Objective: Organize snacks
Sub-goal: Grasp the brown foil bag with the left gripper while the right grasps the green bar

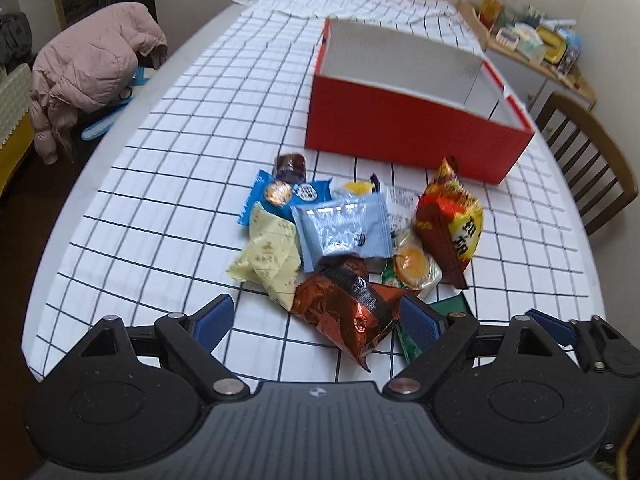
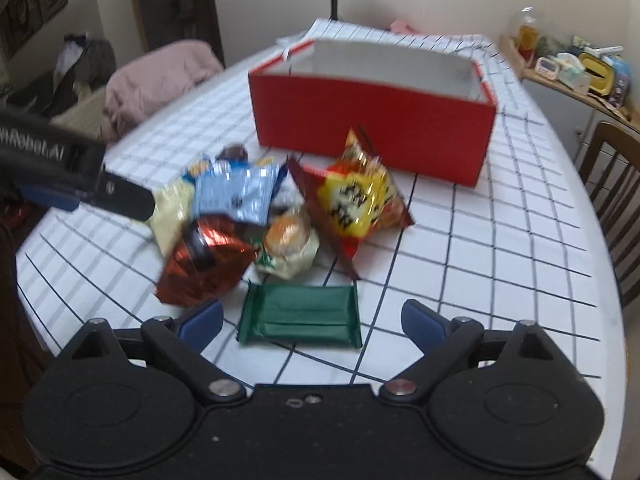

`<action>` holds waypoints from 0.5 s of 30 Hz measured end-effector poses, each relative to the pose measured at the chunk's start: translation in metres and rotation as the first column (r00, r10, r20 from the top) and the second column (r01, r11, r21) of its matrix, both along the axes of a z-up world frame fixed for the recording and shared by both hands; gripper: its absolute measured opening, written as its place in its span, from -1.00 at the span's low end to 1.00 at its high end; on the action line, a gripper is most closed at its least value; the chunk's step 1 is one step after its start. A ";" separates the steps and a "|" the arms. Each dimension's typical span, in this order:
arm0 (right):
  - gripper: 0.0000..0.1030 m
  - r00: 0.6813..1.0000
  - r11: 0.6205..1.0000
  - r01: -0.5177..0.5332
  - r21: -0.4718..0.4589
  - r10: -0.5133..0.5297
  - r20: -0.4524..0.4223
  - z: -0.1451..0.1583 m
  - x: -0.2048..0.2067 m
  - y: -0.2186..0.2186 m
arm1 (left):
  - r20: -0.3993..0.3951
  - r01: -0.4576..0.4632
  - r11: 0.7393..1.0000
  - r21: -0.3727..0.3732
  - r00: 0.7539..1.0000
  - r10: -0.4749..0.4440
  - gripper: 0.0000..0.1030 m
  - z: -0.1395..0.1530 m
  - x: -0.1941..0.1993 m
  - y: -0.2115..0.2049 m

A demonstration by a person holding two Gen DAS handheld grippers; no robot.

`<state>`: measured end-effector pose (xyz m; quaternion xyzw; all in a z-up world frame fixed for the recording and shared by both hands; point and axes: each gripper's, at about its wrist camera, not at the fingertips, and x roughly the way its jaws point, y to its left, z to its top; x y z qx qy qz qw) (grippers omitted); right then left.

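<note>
Both tools wide and empty above the snack pile, the box not yet filled

The left tool [image 1: 312, 314] stands wide over the crinkled copper-red foil packet [image 1: 344, 312] at 6 o'clock of the heap, gripping nothing; the right tool [image 2: 312, 318] – jaws just easing inward but not touching – frames the flat dark-green wrapped bar [image 2: 300, 314], which lies apart from the pile on the white checked worktop [image 2: 500, 248]. The open red cardboard box [image 2: 372, 120], apparently empty, stands at 12 o'clock beyond the snacks. To do this step well, I judge each tool should take one packet only: pinch the green bar across its short width, grip the foil packet at its bulging middle – not the slippery seam – and lift clear of the pale-blue foil packet [image 1: 340, 228] before carrying to the box
</note>
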<state>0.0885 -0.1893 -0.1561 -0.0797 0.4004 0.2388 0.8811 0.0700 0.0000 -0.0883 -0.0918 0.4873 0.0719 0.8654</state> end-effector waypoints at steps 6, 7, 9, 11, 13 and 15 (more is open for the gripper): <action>0.86 0.999 0.997 -0.047 -0.059 0.046 -0.009 -0.024 0.015 0.008 | -0.087 0.002 0.999 -0.035 0.996 -0.005 0.75 -0.025 0.023 -0.008; 0.86 0.999 0.997 -0.046 -0.064 0.045 -0.011 -0.025 0.019 0.007 | -0.100 -0.017 0.999 -0.048 0.995 0.013 0.75 -0.027 0.027 -0.005; 0.86 0.998 0.997 -0.052 -0.057 0.051 -0.023 -0.026 0.025 0.007 | -0.118 -0.054 0.996 -0.076 0.992 0.045 0.75 -0.030 0.036 0.001; 0.86 0.993 0.995 -0.096 -0.032 0.093 -0.065 -0.027 0.028 0.007 | -0.152 -0.105 0.987 -0.119 0.985 0.086 0.75 -0.034 0.044 0.009; 0.86 0.989 0.993 -0.116 -0.021 0.114 -0.091 -0.025 0.030 0.008 | -0.198 -0.154 0.973 -0.174 0.973 0.119 0.75 -0.041 0.051 0.017; 0.86 0.990 0.995 -0.093 -0.041 0.087 -0.113 -0.027 0.034 0.011 | -0.252 -0.210 0.955 -0.208 0.955 0.155 0.75 -0.049 0.056 0.023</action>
